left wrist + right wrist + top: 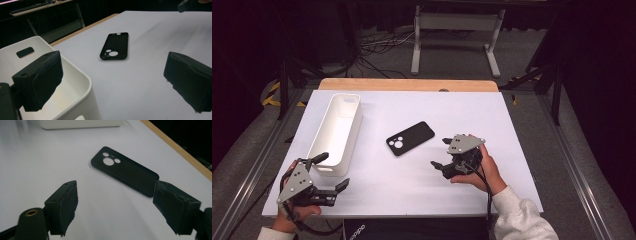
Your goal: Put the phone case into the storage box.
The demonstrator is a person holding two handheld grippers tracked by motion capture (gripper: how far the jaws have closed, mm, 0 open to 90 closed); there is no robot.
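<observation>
Black phone case (410, 138) lies flat on the white table top (492, 115), roughly mid-table, camera cutouts facing up and at its near-left end. It rests at a diagonal, far end pointing away & to the right. Nothing touches it.

In the right gripper view the phone case (125, 170) sits just beyond the jaw tips, cutouts toward the far left, its nearer end close by the right-hand jaw but w/ a sliver of table between. In the left gripper view the phone case (115, 46) lies well ahead of the jaws, cutout end nearest the camera.

Right gripper (439, 153) is near the case, on its right & a bit nearer the person, jaws aimed left toward it. Jaws spread apart, nothing between them, pads clear of the case. The person's hand (482, 172) grips it from behind; pale sleeve (519, 217) below.

Left gripper (333, 171) is well apart from the case, off to its near left at the table's front corner. Jaws wide apart, empty; one jaw hangs over the near end of the white bin (337, 131).

White bin is left of the case, well apart, long axis running away from the person; inside looks empty as far as visible. Wooden edge strip (407, 84) runs beyond the case at the table's far side.
</observation>
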